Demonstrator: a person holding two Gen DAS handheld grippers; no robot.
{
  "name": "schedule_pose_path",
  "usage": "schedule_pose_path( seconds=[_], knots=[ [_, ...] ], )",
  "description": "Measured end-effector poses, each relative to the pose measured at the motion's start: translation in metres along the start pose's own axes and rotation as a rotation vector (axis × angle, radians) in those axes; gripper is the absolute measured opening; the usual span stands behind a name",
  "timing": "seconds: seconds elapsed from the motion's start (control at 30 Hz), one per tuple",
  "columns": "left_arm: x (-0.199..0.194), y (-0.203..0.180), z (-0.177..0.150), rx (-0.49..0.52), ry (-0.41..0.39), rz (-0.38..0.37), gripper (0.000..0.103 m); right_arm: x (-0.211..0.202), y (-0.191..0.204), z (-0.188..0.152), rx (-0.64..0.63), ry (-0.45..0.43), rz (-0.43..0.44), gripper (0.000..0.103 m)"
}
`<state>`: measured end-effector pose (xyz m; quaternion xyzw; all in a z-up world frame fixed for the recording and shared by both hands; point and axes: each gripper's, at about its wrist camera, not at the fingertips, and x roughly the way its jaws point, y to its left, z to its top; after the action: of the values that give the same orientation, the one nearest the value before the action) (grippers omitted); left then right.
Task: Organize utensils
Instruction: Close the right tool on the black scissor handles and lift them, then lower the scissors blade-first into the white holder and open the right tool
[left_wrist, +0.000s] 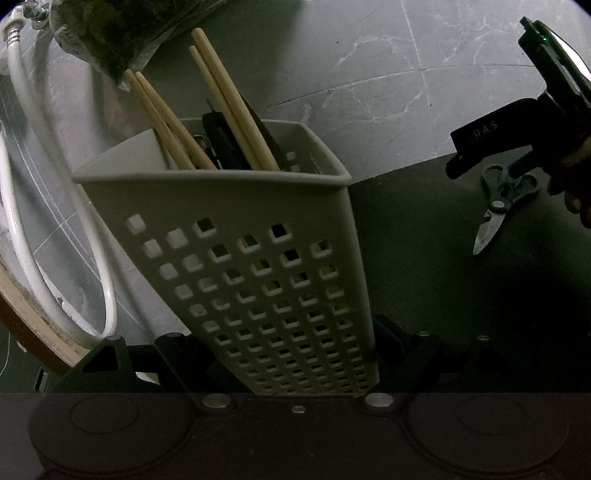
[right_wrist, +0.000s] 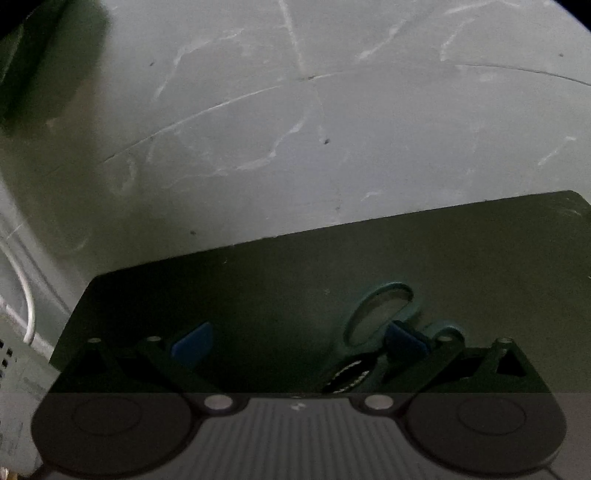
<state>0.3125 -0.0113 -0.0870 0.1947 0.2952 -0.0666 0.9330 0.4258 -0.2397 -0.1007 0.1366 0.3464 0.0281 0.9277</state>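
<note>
My left gripper (left_wrist: 295, 354) is shut on a grey perforated utensil caddy (left_wrist: 258, 266) and holds it tilted. Several wooden chopsticks (left_wrist: 221, 107) and a black-handled tool (left_wrist: 221, 140) stand in it. Grey-handled scissors (left_wrist: 498, 206) lie on the dark mat (left_wrist: 424, 258) at the right, just under my right gripper (left_wrist: 476, 147). In the right wrist view my right gripper (right_wrist: 299, 343) is open, low over the mat (right_wrist: 258, 280). Its blue pads (right_wrist: 194, 341) stand wide apart, and the scissors' handle loop (right_wrist: 380, 314) lies against the right pad.
A white hose (left_wrist: 55, 221) curves down the left side. A dark plastic bag (left_wrist: 118, 33) lies behind the caddy. Grey marble tiles (right_wrist: 295, 129) surround the mat. A wooden edge (left_wrist: 29, 325) shows at lower left.
</note>
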Motion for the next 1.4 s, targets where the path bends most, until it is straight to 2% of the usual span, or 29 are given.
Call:
schedule_pose_path(
  seconds=[0.27, 0.4, 0.5, 0.57, 0.6, 0.63, 0.7, 0.73, 0.93, 1.1, 1.4],
  knots=[
    [-0.001, 0.003, -0.004, 0.012, -0.012, -0.015, 0.086, 0.009, 0.004, 0.017, -0.004, -0.012, -0.008, 0.091],
    [-0.001, 0.004, -0.004, 0.019, -0.020, -0.025, 0.086, 0.028, 0.006, 0.021, 0.057, 0.073, -0.086, 0.073],
    [-0.002, 0.006, -0.005, 0.022, -0.024, -0.030, 0.086, 0.033, 0.008, 0.025, 0.085, 0.074, -0.185, 0.068],
    [-0.003, 0.007, -0.006, 0.025, -0.028, -0.035, 0.086, 0.038, 0.011, 0.027, 0.084, 0.070, -0.217, 0.062],
    [-0.003, 0.008, -0.006, 0.026, -0.030, -0.037, 0.086, 0.039, 0.014, 0.027, 0.072, 0.063, -0.238, 0.051],
    [-0.003, 0.008, -0.007, 0.027, -0.031, -0.039, 0.086, 0.041, 0.018, 0.025, 0.055, 0.051, -0.253, 0.030],
    [-0.004, 0.009, -0.007, 0.031, -0.035, -0.045, 0.086, 0.041, 0.024, 0.020, 0.041, 0.035, -0.238, 0.009],
    [-0.004, 0.009, -0.008, 0.034, -0.037, -0.048, 0.086, 0.041, 0.026, 0.017, 0.040, 0.034, -0.212, 0.007],
    [-0.003, 0.012, -0.009, 0.039, -0.045, -0.064, 0.086, 0.036, 0.039, 0.004, -0.019, 0.039, -0.103, 0.006],
    [-0.002, 0.012, -0.009, 0.047, -0.051, -0.081, 0.085, 0.032, 0.040, -0.001, 0.004, 0.038, -0.038, 0.005],
    [-0.003, 0.020, -0.012, 0.069, -0.064, -0.109, 0.085, 0.002, 0.031, -0.016, 0.077, -0.073, 0.129, 0.006]
  ],
)
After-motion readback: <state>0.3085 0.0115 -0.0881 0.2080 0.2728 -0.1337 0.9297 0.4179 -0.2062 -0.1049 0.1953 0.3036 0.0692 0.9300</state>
